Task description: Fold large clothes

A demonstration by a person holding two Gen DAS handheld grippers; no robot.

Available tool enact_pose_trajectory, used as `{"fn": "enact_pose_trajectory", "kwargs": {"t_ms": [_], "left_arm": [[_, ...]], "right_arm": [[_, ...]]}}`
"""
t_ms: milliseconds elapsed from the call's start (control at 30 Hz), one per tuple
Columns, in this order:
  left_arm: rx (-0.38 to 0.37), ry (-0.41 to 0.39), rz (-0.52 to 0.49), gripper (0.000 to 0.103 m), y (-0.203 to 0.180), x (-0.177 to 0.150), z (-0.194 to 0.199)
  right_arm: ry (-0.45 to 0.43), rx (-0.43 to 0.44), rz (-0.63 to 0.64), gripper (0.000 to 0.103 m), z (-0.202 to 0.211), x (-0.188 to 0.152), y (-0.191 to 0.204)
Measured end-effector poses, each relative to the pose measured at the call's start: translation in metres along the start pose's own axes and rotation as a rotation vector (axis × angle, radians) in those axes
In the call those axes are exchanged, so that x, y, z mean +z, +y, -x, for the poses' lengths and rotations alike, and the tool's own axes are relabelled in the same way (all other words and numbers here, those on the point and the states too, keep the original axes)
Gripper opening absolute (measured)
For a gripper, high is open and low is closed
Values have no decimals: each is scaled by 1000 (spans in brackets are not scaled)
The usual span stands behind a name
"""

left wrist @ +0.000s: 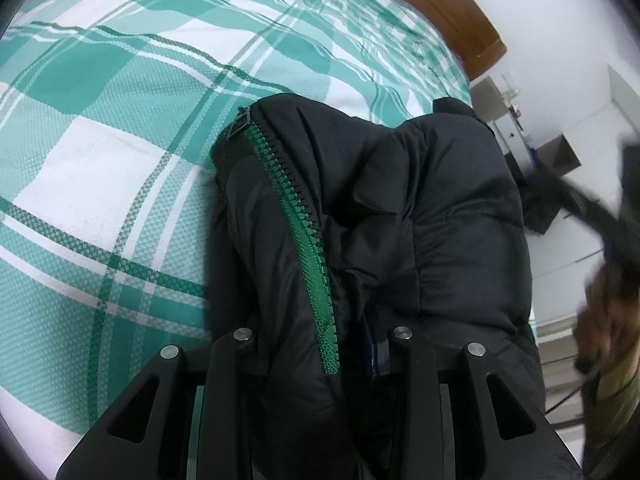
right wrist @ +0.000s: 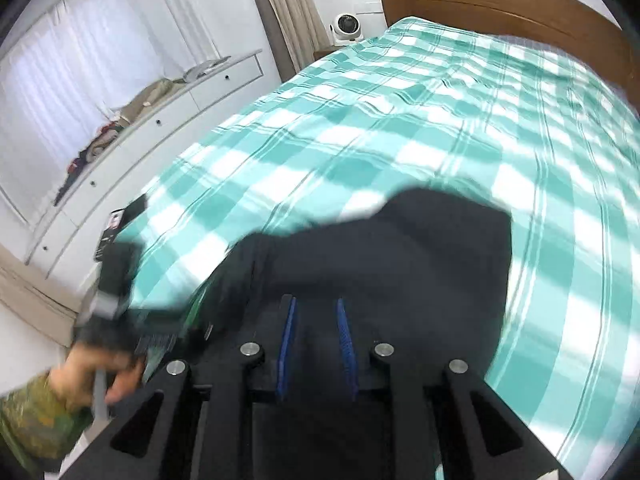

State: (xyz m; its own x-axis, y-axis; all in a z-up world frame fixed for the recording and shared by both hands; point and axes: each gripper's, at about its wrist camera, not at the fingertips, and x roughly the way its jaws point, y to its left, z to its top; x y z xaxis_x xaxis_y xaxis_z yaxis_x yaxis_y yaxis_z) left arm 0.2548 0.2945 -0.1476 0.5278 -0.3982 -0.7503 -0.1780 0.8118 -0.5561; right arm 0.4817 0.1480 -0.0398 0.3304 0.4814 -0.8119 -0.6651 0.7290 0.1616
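Note:
A black puffer jacket (left wrist: 420, 208) with a green zipper (left wrist: 308, 240) lies bunched on the green-and-white checked bedspread (left wrist: 100, 120). My left gripper (left wrist: 320, 360) is shut on a thick fold of the jacket beside the zipper; its fingers are buried in the fabric. In the right wrist view the jacket (right wrist: 400, 256) is a blurred black mass on the bedspread (right wrist: 400, 120). My right gripper (right wrist: 318, 344) is above it with its blue pads (right wrist: 346, 344) apart and nothing between them. The right gripper also shows blurred in the left wrist view (left wrist: 616, 248).
A brown wooden headboard (right wrist: 500, 4) stands at the far end of the bed. White drawers (right wrist: 132, 148) with clutter on top line the wall on the left. A small white fan (right wrist: 346, 28) sits beside the headboard. The bed edge and floor (left wrist: 568, 240) lie to the right of the jacket.

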Motion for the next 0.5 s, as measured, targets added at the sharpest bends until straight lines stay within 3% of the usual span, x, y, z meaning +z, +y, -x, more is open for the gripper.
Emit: {"fn": "enact_pose_trajectory", "kwargs": {"t_ms": [67, 233, 367, 500], "left_arm": [[9, -3, -3, 31, -2, -1, -1], [19, -4, -7, 31, 0, -1, -4], [10, -2, 5, 32, 4, -1, -9], [7, 2, 9, 32, 5, -1, -8]], "right_arm": [[73, -21, 0, 22, -37, 20, -7], [230, -79, 13, 19, -114, 19, -13], [316, -175, 97, 18, -132, -2, -3], [311, -225, 140, 18, -123, -4, 8]]}}
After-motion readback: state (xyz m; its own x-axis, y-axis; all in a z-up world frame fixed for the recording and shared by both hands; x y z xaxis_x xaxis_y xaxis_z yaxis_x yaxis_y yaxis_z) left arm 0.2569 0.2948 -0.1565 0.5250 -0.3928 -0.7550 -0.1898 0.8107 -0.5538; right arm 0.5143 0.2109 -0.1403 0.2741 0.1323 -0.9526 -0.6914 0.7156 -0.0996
